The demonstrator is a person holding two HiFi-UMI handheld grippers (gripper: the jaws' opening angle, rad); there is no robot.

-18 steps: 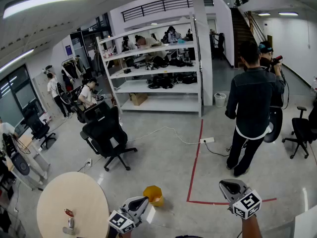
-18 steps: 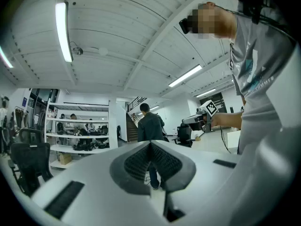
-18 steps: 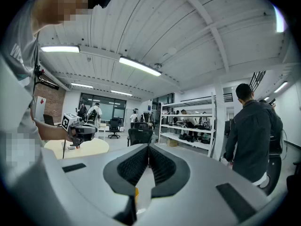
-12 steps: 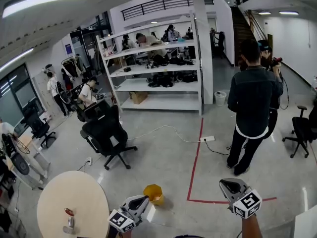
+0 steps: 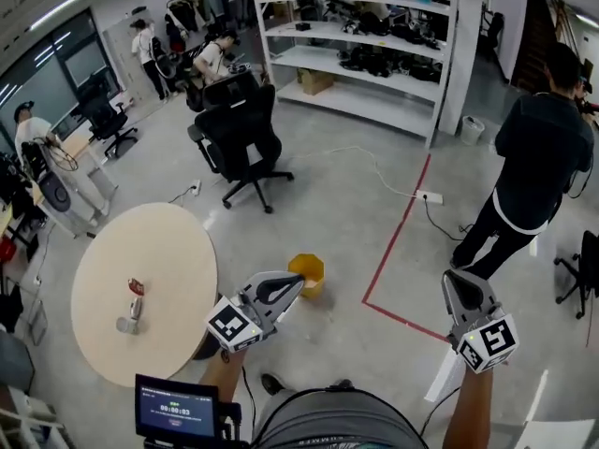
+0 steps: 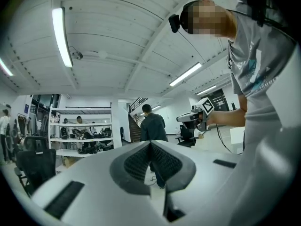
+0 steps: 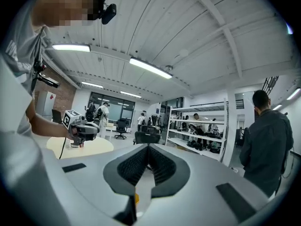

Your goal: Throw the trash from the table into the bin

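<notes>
Both grippers were held level in front of me, neither carrying anything. The left gripper (image 5: 291, 286) had its jaws together, pads meeting with nothing between them; its own view looked out over the room and caught the other gripper off to the right. The right gripper (image 5: 456, 281) also had its jaws fully together and empty.

The trash (image 5: 135, 308) sat on the round beige tabletop (image 5: 173, 251) at my left, toward the near-left part of it: a small red piece (image 5: 136, 286), a small upright piece just beside it, and a greyish bit (image 5: 125, 325) nearest me. I couldn't tell exactly what each piece was. All of it lay well apart from both grippers.

The yellow bin (image 5: 307, 270) stood on the concrete floor (image 5: 328, 204) just off the tabletop's right edge, between the tabletop and a red tape line (image 5: 397, 241). In the head view the left gripper's tip pointed close to it. I couldn't make out anything inside the bin.

Further back, a black office chair (image 5: 240, 137) stood beyond the tabletop, and white shelving (image 5: 360, 59) ran along the rear. A person in a dark jacket (image 5: 541, 152) stood on the right beyond the tape. A white power strip (image 5: 431, 196) lay on the floor by the tape. A small screen (image 5: 176, 407) showed at the bottom edge, near my body.
</notes>
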